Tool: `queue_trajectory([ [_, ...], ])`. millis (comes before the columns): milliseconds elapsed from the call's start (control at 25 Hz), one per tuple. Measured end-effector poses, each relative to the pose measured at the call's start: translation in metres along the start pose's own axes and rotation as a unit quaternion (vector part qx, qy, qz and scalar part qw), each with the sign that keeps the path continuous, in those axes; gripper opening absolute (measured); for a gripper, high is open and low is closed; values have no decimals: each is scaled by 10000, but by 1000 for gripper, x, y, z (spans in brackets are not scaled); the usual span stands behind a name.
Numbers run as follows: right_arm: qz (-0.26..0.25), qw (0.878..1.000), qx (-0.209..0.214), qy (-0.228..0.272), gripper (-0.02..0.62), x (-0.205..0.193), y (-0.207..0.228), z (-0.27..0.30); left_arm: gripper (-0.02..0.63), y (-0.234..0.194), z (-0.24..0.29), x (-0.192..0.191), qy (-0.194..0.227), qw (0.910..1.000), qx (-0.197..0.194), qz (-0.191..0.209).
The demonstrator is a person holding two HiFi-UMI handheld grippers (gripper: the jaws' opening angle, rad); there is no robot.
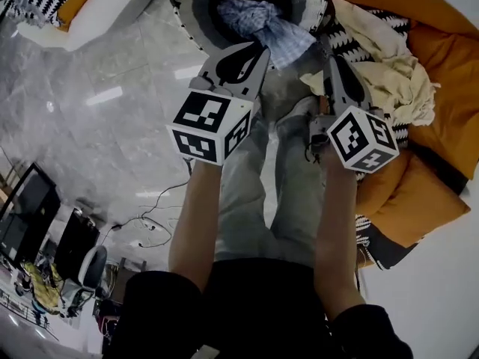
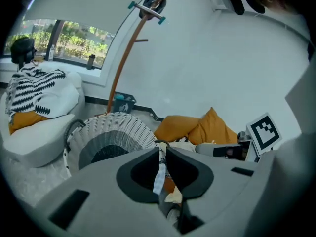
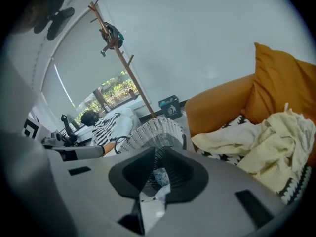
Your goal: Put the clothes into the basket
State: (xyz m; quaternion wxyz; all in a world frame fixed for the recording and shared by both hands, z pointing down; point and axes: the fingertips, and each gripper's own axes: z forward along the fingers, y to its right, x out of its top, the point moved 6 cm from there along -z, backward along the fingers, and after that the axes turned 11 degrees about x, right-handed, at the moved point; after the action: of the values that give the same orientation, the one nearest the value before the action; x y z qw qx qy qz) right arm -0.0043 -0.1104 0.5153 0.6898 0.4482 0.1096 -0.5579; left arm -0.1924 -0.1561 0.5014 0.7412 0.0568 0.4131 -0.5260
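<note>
The person is wearing a black short-sleeved top (image 1: 247,305) and pale blue jeans (image 1: 254,193). Left of the jeans, the left gripper (image 1: 243,60) is showing a grey body, black jaws and a cube (image 1: 209,126) of black-and-white square markers; right of the jeans, the right gripper (image 1: 343,75) is looking identical.

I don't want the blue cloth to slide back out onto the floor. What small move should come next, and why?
Probably carry both a little further over the basket before letting go. The left gripper and, it seems, the right gripper are shut on the blue checked cloth, which lies partly inside, with its near end draped over the rim towards the person.
</note>
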Motion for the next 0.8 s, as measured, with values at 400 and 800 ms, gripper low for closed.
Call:
queue_trajectory([
  [400,537,9954,-712,358,51,-16,85,-80,44,104,48,-28,-609,9933,-745,635],
  [800,916,9836,-1415,641,75,-24,179,-162,112,204,100,-61,-1203,9758,-1242,1337],
])
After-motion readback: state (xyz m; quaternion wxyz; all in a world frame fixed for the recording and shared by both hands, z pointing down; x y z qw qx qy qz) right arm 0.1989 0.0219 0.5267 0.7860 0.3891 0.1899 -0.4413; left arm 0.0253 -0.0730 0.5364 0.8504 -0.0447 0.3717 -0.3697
